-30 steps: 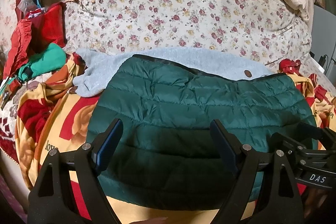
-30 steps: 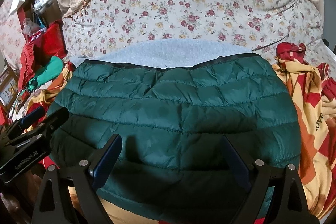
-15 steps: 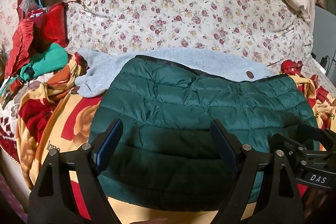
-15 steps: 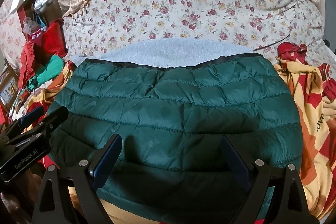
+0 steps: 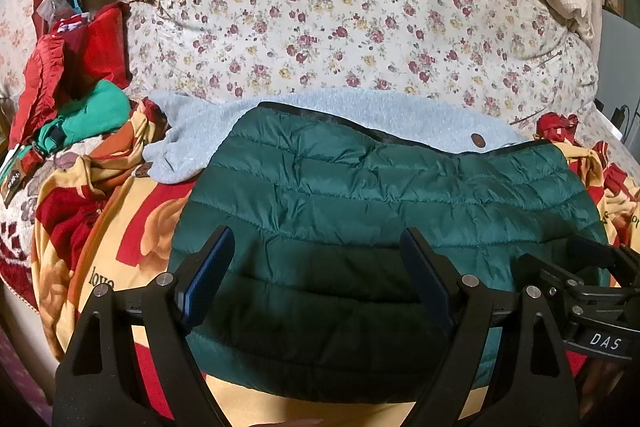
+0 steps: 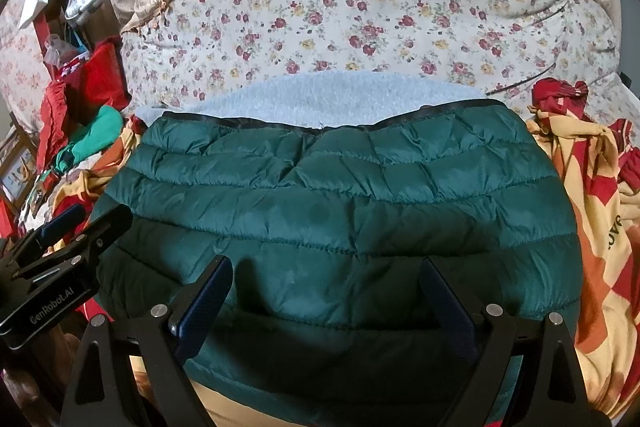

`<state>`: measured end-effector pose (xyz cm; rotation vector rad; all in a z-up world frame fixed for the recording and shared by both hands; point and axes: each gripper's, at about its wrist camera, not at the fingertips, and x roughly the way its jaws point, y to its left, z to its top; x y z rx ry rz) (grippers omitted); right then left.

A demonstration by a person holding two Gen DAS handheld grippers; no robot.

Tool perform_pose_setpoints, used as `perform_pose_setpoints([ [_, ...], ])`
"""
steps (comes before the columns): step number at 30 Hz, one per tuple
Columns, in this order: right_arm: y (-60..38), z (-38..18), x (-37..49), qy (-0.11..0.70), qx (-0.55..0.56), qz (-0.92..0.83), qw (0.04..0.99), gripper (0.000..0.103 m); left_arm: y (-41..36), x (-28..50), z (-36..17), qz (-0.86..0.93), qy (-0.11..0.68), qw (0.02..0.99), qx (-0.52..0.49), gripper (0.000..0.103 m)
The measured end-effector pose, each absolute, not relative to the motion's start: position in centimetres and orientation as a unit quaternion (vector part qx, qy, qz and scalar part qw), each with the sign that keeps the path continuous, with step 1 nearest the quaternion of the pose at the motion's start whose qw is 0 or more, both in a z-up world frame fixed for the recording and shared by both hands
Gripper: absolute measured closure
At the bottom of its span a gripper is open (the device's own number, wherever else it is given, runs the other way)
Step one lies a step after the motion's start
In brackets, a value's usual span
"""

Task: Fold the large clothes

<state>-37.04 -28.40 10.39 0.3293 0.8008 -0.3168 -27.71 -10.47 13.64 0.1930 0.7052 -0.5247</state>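
A dark green quilted puffer jacket lies folded flat on the bed, its black-trimmed edge at the far side; it fills the middle of the right wrist view. It lies partly over a pale blue fleece garment. My left gripper is open and empty above the jacket's near left part. My right gripper is open and empty above the jacket's near edge. Each gripper shows at the edge of the other's view: the right one, the left one.
A yellow and red printed blanket covers the bed under the clothes. A floral quilt rises behind. Red and green clothes are piled at the left with bags behind them.
Both views have shifted very slightly; the jacket sits a little further off and higher in the left view. Both grippers stay open and empty.
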Motion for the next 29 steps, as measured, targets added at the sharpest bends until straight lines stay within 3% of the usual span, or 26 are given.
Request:
perform_pose_setpoints([
  [29,-30.0,10.3,-35.9,0.394,0.168,-0.133,0.894,0.010,-10.1,-25.6,13.3,-0.257,0.366,0.891,0.075,0.018],
])
